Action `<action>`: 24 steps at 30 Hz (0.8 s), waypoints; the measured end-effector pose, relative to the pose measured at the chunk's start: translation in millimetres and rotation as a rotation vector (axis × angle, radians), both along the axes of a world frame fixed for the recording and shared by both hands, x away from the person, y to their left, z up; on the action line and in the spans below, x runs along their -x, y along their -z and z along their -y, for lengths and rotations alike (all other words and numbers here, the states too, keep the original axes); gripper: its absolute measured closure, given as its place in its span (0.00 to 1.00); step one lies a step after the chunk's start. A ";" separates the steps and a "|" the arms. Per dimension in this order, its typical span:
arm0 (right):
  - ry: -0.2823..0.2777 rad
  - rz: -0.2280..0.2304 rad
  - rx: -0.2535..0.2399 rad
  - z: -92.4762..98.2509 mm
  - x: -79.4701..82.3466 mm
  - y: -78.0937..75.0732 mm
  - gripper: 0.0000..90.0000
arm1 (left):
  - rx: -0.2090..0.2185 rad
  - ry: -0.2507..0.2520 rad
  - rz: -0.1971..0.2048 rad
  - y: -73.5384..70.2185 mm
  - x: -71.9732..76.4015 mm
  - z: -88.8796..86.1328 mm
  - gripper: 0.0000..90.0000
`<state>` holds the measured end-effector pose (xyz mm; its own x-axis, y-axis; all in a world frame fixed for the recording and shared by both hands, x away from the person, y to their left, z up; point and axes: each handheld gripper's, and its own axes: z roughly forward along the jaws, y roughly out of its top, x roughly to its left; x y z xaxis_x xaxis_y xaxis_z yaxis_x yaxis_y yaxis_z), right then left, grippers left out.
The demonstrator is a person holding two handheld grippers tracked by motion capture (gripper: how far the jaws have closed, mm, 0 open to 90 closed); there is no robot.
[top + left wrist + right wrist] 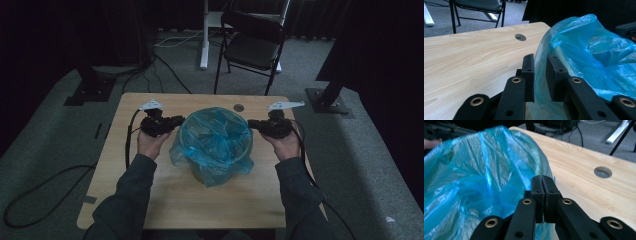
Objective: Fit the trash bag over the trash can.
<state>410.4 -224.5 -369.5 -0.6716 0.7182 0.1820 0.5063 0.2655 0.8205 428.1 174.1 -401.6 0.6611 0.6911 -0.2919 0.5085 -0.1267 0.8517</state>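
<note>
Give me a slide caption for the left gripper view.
Left tool, jaws parted, straddles the blue bag's rim.

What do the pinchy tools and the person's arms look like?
Both tools are black. The left gripper and right gripper each have two flat jaws with brass-ringed holes, a grey three-cornered plate on top and a black cable trailing away. The person wears long dark grey-green sleeves.
</note>
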 end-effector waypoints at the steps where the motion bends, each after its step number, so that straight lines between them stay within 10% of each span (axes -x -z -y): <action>1: -0.002 -0.005 0.008 -0.1 1.2 1.9 1.00 | 0.000 0.001 0.002 0.0 0.1 0.2 0.87; 17: 0.010 0.023 -0.011 -5.9 -5.6 -6.4 0.83 | -0.003 0.016 0.010 -2.0 -0.2 3.1 0.88; 24: -0.020 -0.004 -0.040 -10.2 -11.4 -2.3 0.93 | -0.006 0.016 0.021 -4.1 4.9 -0.2 0.87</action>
